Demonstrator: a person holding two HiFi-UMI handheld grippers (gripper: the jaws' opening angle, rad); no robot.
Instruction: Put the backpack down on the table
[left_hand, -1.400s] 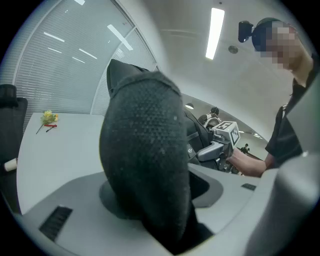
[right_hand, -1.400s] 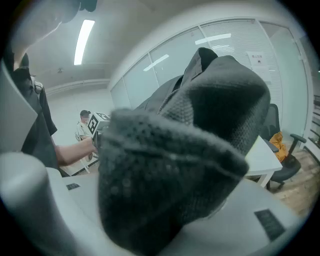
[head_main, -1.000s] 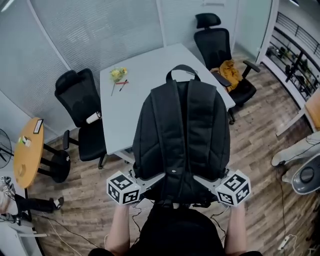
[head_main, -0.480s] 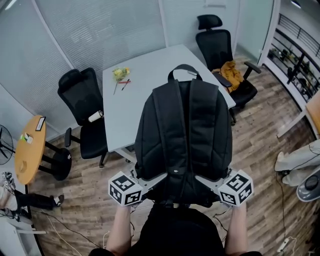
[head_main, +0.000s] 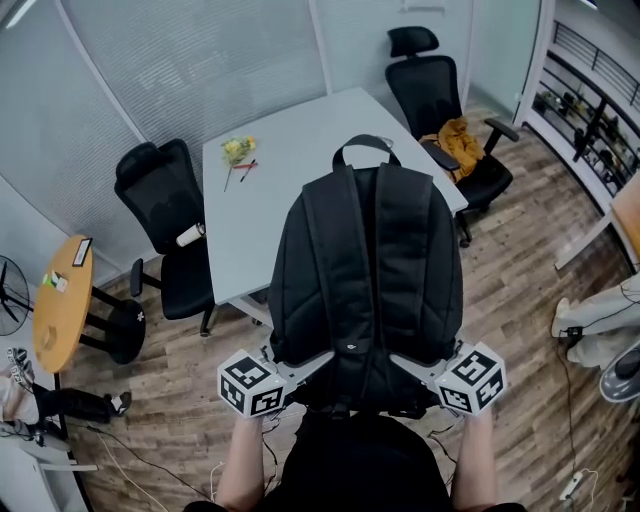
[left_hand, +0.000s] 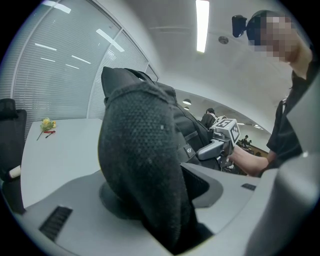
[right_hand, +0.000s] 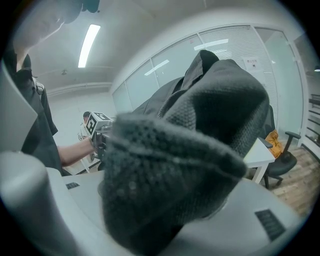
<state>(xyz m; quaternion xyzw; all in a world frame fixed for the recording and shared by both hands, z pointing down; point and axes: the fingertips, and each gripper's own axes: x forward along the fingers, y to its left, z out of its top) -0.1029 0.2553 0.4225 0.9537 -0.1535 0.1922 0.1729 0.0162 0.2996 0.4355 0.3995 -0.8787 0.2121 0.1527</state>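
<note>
A black backpack (head_main: 365, 270) hangs upright in the air in front of me, back panel and shoulder straps turned toward me, carry handle on top. It covers the near edge of the white table (head_main: 270, 200). My left gripper (head_main: 308, 364) is shut on the backpack's lower left side, and my right gripper (head_main: 412, 364) on its lower right side. In the left gripper view, black mesh padding of the backpack (left_hand: 140, 165) fills the left gripper (left_hand: 165, 210). In the right gripper view, the backpack's same padded fabric (right_hand: 185, 160) is pinched in the right gripper (right_hand: 165, 220).
On the table's far left lie a yellow item and a red pen (head_main: 238, 152). Black office chairs stand at the table's left (head_main: 165, 230) and far right (head_main: 440, 95), the latter with an ochre garment (head_main: 458, 140). A round wooden side table (head_main: 60, 300) is far left; cables lie on the floor.
The backpack and both grippers have edged slightly forward toward the table. Both grips look the same.
</note>
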